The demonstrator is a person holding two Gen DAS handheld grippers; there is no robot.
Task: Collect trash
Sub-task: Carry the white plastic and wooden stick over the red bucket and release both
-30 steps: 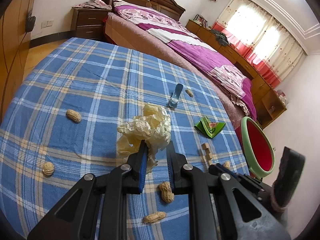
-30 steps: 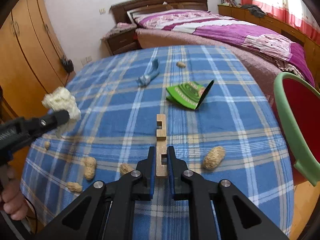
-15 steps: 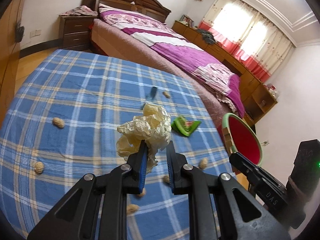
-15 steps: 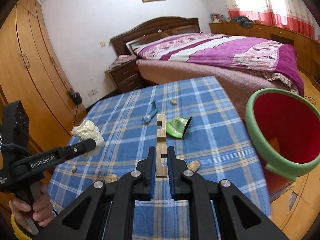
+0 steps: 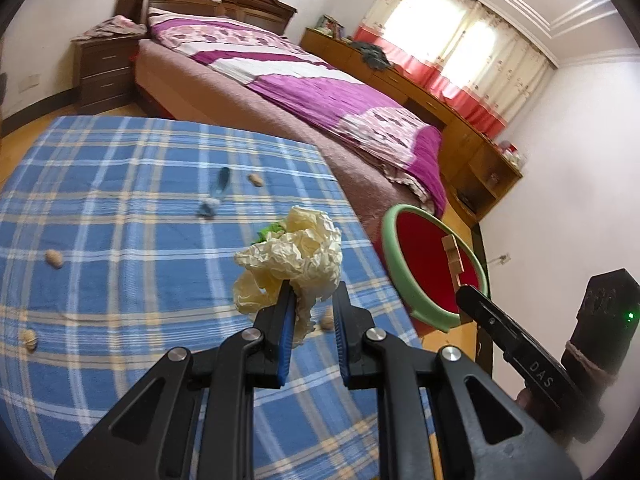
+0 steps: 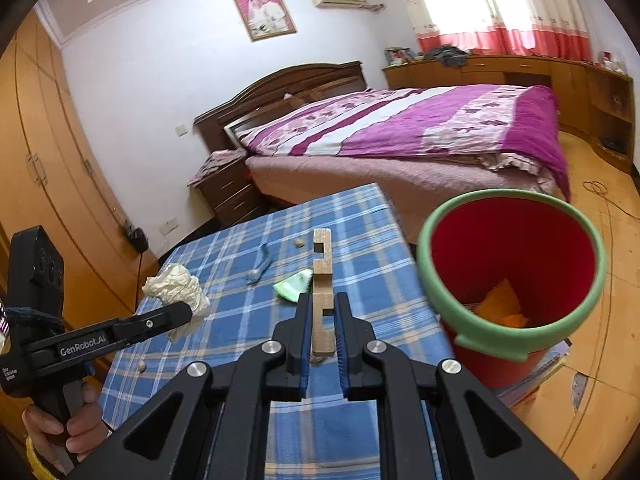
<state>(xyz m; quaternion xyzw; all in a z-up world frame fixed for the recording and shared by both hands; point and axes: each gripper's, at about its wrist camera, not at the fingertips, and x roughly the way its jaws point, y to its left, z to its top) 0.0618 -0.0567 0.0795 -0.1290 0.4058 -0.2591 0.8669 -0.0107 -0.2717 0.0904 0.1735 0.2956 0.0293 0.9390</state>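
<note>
Step in hand: carry to bin. My left gripper (image 5: 312, 300) fingers pinch the crumpled paper (image 5: 294, 250); my right gripper (image 6: 321, 312) fingers pinch the notched wooden strip (image 6: 322, 276). Red bin (image 6: 440, 280) sits right of both. Next: centre over its mouth, then release.

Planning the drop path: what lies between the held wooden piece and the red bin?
Nothing: right wrist view shows only tablecloth edge between wooden piece and bin.

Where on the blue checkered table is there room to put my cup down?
The far left of the tablecloth, beyond the blue clip, looks bare. It is crowded around the green wrapper and scattered peanuts nearer the red bin.
</note>
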